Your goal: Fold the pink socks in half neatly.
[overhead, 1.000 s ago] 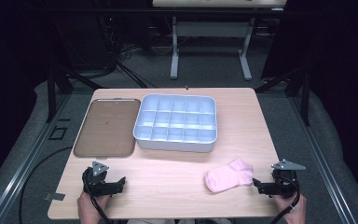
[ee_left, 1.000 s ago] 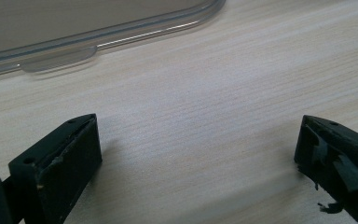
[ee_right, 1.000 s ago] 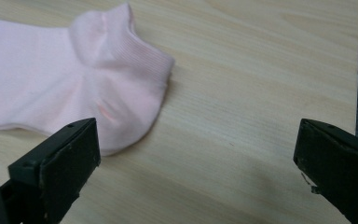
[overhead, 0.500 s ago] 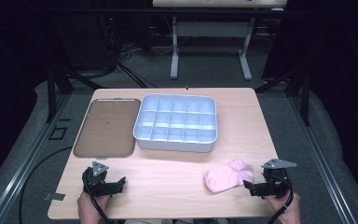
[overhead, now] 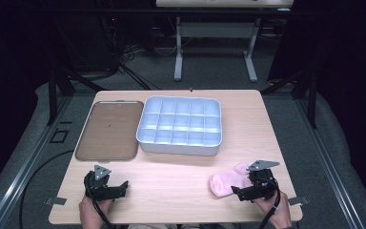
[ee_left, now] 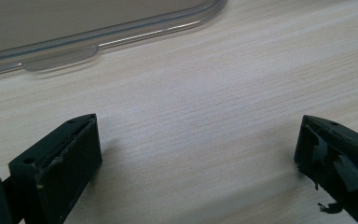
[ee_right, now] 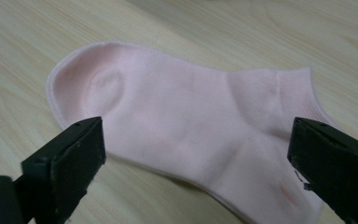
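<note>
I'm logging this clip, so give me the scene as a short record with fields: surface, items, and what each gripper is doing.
surface: wooden table
sock: pink sock, flat near the front right edge
organiser: white compartment tray, every visible cell empty
lid: brown flat tray, left of the organiser
right gripper: open, fingers straddling the sock
left gripper: open over bare wood, holding nothing

The high view looks forward and down on the whole tabletop from above its near edge, while each gripper view rides low and close behind its own jaws, the right one sharing the pink sock with it.
</note>
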